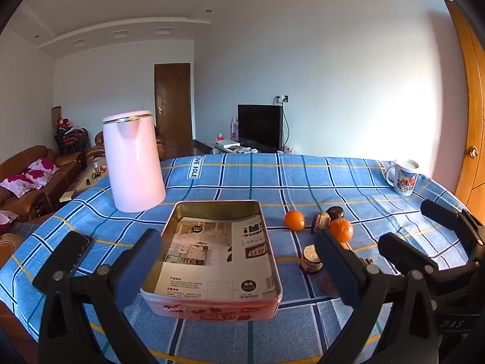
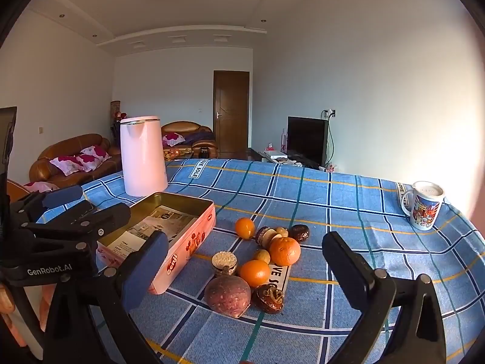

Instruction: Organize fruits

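On the table (image 2: 348, 200), the fruits (image 2: 260, 261) lay just beyond the right claw (image 2: 242, 270), spread apart and empty, while the left claw (image 1: 239, 261), likewise apart, flanked the tin (image 1: 212, 306).

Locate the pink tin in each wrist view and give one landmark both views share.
Left wrist: the pink tin sits low and central, between the left gripper fingers.
Right wrist: the tin lies left of centre, beside the fruit.
Shared landmark: the pink kettle behind the tin.
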Action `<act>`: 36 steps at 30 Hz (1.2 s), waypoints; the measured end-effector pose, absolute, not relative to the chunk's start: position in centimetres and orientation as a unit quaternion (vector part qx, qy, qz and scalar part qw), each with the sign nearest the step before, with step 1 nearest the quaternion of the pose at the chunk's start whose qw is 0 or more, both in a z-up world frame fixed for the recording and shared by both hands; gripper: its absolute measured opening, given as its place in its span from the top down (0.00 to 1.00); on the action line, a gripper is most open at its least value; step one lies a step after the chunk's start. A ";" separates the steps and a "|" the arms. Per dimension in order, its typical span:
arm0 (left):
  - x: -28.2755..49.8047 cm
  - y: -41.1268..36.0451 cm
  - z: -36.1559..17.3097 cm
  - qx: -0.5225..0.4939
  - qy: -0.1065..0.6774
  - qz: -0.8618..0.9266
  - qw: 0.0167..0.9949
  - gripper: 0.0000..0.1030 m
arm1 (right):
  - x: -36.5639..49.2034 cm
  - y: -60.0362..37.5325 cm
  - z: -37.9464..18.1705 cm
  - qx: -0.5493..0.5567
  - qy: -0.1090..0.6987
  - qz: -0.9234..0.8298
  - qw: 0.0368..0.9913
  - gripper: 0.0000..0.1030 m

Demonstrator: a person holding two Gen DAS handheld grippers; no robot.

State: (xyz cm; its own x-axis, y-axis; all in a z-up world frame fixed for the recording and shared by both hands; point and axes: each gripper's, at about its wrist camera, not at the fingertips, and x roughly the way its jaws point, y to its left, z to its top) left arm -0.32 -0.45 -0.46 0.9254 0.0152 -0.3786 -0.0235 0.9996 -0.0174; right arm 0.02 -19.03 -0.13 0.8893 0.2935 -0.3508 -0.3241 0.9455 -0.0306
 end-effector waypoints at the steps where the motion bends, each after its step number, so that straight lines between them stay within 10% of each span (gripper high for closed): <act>1: -0.3 -0.5 -0.4 -0.011 0.193 0.010 0.981 0.00 | 0.0 -19.0 -0.1 -0.044 0.173 0.159 0.971 0.01; 36: -0.3 -0.7 -0.6 -0.013 0.196 0.011 0.980 0.00 | 0.1 -18.6 -0.6 -0.043 0.180 0.169 0.968 0.01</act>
State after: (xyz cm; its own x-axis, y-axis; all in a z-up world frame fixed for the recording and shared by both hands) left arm -0.25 -0.74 -0.63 0.9229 0.0155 -0.3846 -0.0260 0.9994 -0.0220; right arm 0.10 -18.61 -0.58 0.8781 0.3113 -0.3633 -0.3421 0.9394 -0.0217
